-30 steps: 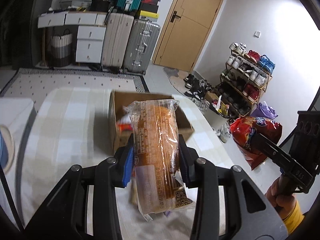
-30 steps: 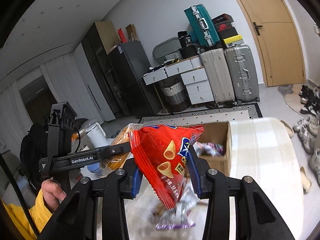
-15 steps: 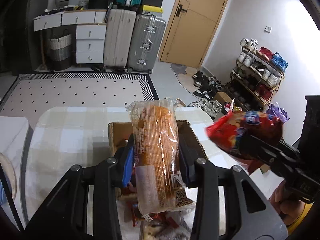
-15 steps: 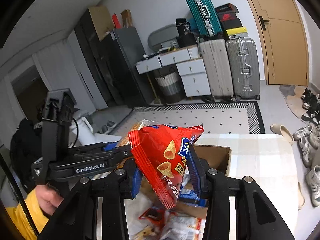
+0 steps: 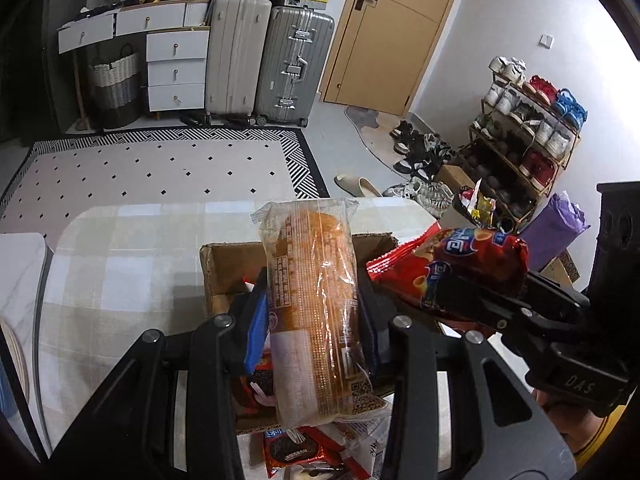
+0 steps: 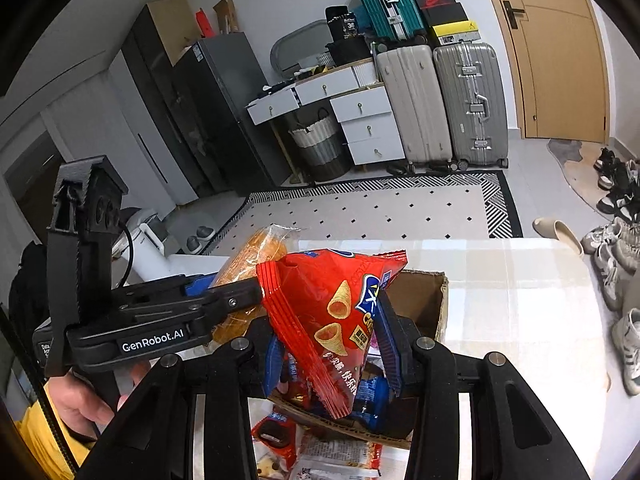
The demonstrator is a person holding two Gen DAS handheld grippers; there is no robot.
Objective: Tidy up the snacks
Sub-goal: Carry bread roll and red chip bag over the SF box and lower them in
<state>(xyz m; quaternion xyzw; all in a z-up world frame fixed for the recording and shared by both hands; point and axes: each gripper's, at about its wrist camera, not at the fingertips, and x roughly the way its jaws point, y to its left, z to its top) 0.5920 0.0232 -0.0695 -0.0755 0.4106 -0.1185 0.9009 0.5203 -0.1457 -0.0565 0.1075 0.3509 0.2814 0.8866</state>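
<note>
Two black handheld grippers are up over the table, one snack in each. The left gripper [image 5: 316, 312] has its blue-padded fingers [image 5: 256, 328] clamped on a long clear-wrapped loaf of brown bread [image 5: 316, 300], which stands nearly upright between them. The right gripper [image 6: 332, 344] is clamped the same way on a red crinkled bag of cone-shaped corn snacks [image 6: 332, 320], held tilted, top corner up. The two grippers sit close side by side, the red bag just to the right of the bread, and whether the packets touch I cannot tell.

Directly beneath both is one open brown cardboard box [image 5: 228, 264] standing on the pale checked tablecloth [image 5: 120, 264], nearer the table's right edge than its left. Several packets already lie inside, blue and red ones among them, too overlapped to count. At the near rim of the box at least three more packets lie loose on the cloth, one a red wrapper showing dark round biscuits [image 5: 292, 446].

The cloth to the left of the box is bare right out to the rounded far-left corner, and a strip stays free between the box and the far edge. To the right the table ends soon after the box. A hand with a yellow sleeve [image 6: 84, 404] grips the left tool's handle
</note>
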